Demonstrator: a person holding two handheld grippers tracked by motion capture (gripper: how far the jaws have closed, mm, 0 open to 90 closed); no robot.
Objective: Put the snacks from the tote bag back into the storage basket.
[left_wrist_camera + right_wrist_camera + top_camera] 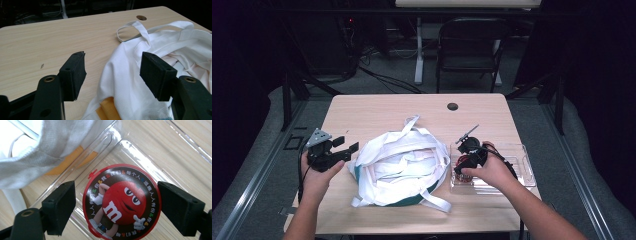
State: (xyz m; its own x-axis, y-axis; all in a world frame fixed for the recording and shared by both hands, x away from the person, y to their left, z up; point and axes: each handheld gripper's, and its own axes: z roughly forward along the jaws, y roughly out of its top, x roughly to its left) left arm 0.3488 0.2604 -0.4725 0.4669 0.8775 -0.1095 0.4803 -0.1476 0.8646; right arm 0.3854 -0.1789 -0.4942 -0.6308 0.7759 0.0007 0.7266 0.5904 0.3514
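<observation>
The round candy tub (pixel 121 201) sits lid-up in the clear tray (pixel 140 157), between the right gripper (pixel 117 207)'s wide jaws, untouched. The left gripper (pixel 112 75) gapes beside the bag (pixel 140 72).

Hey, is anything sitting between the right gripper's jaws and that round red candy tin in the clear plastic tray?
Nothing visible does. The right gripper has its jaws open on either side of the round red candy tin, with narrow gaps showing between pads and rim. The clear plastic tray lies under it; the white cloth bag lies off to one side.
</observation>
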